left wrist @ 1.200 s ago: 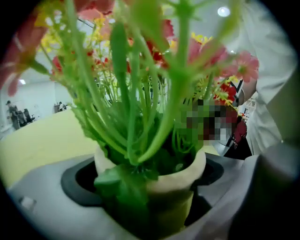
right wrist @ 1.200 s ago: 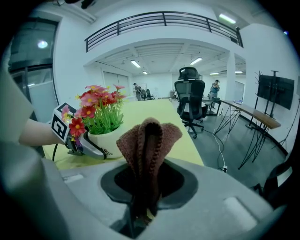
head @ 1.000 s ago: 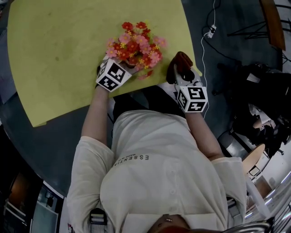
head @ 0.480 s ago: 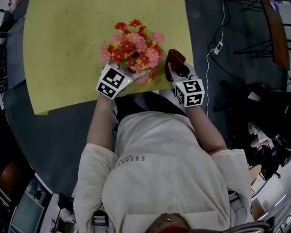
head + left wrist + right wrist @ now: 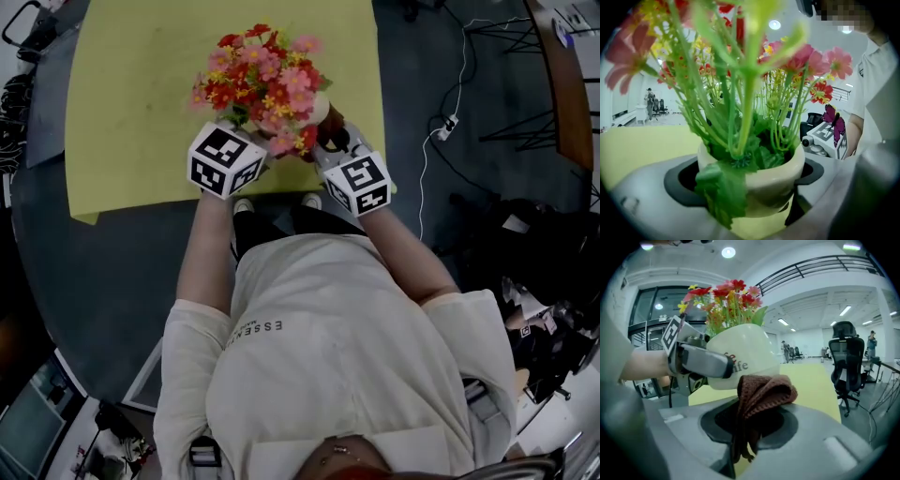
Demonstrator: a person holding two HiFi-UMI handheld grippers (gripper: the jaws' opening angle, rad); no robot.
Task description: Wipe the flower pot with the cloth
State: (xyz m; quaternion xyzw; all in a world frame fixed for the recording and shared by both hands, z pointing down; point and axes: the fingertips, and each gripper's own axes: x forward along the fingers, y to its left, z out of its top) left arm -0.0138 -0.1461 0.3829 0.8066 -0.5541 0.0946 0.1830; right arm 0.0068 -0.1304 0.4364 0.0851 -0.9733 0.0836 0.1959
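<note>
Closer now, right hand-held gripper (image 5: 751, 430) pinches cloth (image 5: 766, 390) beside flower pot (image 5: 747, 350) clamped in left hand-held gripper (image 5: 751, 199) near table (image 5: 131, 141) edge.

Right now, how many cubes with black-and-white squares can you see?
2. One marker cube sits on the left gripper, which holds the flower pot; the other sits on the right gripper, which holds the brown cloth beside the pot.

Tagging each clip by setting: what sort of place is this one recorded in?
Probably a large open office or lab hall: a black office chair, a railed upper gallery overhead, and a power cable trailing across the floor.
</note>
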